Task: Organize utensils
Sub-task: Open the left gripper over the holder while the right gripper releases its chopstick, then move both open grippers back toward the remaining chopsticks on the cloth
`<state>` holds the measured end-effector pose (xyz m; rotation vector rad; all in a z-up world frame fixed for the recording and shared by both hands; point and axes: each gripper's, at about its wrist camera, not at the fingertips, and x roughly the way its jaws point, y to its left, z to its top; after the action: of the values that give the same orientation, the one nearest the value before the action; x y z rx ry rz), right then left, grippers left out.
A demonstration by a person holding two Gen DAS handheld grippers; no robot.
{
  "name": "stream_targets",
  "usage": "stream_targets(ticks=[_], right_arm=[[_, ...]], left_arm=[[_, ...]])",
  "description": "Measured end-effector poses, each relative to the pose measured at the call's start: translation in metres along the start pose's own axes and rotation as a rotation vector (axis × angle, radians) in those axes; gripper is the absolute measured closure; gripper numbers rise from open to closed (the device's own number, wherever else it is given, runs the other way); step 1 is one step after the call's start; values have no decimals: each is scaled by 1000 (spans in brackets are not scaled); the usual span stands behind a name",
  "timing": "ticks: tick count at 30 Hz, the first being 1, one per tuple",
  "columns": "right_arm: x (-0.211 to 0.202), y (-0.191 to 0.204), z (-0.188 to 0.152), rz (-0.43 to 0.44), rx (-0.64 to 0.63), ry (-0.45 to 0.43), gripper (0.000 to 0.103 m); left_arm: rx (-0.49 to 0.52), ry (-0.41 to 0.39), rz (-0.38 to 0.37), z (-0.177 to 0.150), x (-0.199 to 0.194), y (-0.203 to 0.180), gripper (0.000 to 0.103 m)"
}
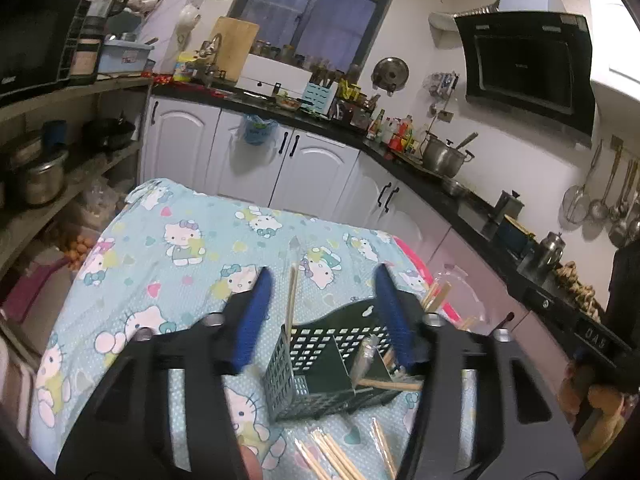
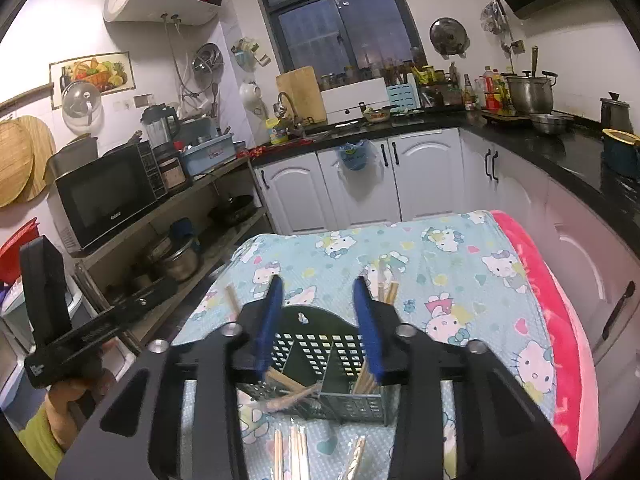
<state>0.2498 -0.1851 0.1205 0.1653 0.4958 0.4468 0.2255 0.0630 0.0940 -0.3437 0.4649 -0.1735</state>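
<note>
A dark green perforated utensil caddy stands on the Hello Kitty cloth, with wooden chopsticks upright in it. My left gripper is open and empty above the caddy. In the right wrist view the caddy sits between the fingers of my right gripper, which is open and empty. Chopsticks stand in its right compartment and lean in its left. Loose chopsticks lie on the cloth in front of the caddy, also seen in the right wrist view.
A pink blanket edges the cloth on the right. White cabinets and a black counter stand behind. A shelf with a microwave is on the left. The left gripper's body shows at far left.
</note>
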Motion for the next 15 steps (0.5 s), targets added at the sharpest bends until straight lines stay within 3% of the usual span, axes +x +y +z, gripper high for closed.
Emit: stream_targets(ticks=[5,6,15], right_arm=[[-13,-1,-5,-13,-10,-24,54],[-16,-1,-6,-14,-12,-27,53],[-38,4,-18,-19,-46,-46,49]], left_arm=[[-45,-35,-8,-1,-21,8,13],[-52,-39,-7,-1,-24,9,11],[-91,-39,13,-8,-48,15,11]])
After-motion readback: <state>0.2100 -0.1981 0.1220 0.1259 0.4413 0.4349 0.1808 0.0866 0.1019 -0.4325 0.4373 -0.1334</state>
